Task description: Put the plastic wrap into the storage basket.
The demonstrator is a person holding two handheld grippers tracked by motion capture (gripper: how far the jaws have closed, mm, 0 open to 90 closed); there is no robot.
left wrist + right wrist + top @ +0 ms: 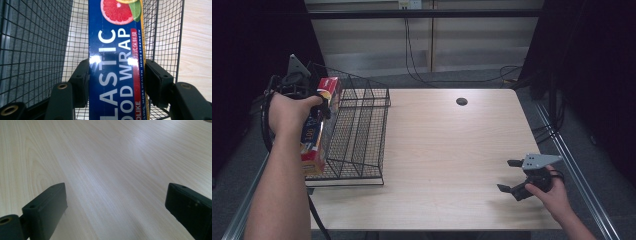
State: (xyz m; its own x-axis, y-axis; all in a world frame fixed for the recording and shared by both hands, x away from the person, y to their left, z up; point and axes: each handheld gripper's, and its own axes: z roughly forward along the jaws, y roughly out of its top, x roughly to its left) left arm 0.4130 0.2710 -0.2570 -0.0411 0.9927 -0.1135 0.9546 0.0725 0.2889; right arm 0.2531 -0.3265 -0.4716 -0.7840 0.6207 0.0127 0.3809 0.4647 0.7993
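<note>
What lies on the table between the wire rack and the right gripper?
Nothing: the high view shows bare table between the wire rack and the right gripper.

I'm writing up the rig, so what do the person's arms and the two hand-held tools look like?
Both forearms are bare, no sleeves showing. The left tool and the right tool are black, each with two blocky black fingers with small screw holes. A grey three-cornered plate sits on top of each. Black cable loops from the left one.
</note>
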